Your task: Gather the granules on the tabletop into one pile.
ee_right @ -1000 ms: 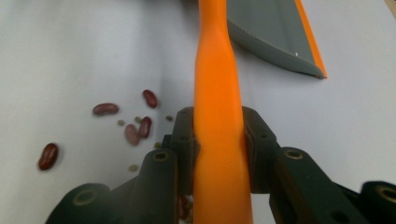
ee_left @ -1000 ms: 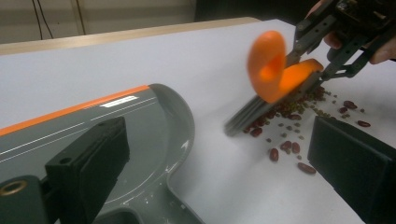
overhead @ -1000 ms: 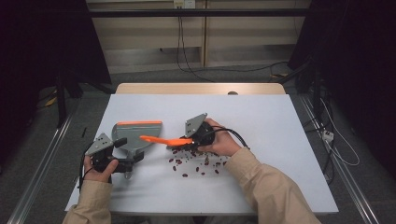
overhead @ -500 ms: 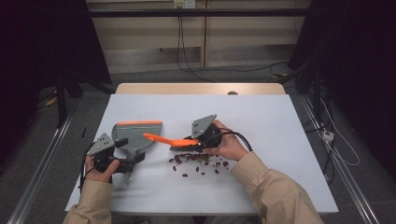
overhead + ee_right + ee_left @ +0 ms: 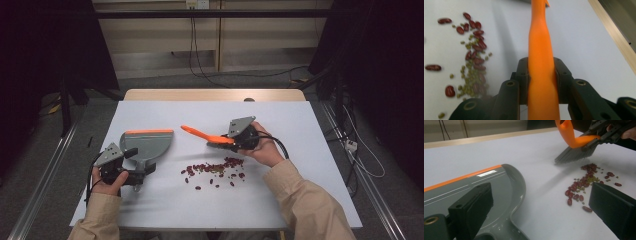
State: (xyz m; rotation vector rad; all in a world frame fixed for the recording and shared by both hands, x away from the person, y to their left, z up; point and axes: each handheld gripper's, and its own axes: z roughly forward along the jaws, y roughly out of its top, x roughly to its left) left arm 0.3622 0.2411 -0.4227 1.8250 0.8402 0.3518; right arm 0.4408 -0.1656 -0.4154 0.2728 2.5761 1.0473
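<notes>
A grey dustpan (image 5: 148, 144) with an orange front lip lies flat at the table's left (image 5: 474, 185). My left gripper (image 5: 136, 173) sits at its handle, jaws wide apart (image 5: 541, 202); the handle lies near the left jaw and the other jaw stands well clear. My right gripper (image 5: 226, 142) is shut on the orange handle of a small brush (image 5: 541, 67). The brush (image 5: 206, 135) hangs tilted with its grey bristles (image 5: 574, 155) just above the far right end of the spilled beans (image 5: 215, 170). Red beans and small green ones lie in a loose streak (image 5: 581, 187) (image 5: 474, 60).
The white table top (image 5: 300, 130) has open room at right and far side. A wooden edge strip (image 5: 210, 95) runs along the back. Cables trail on the floor behind and to the right of the table.
My right gripper has carried the brush to the right, from beside the dustpan to beyond the right end of the beans. The left gripper and the dustpan have stayed put.
</notes>
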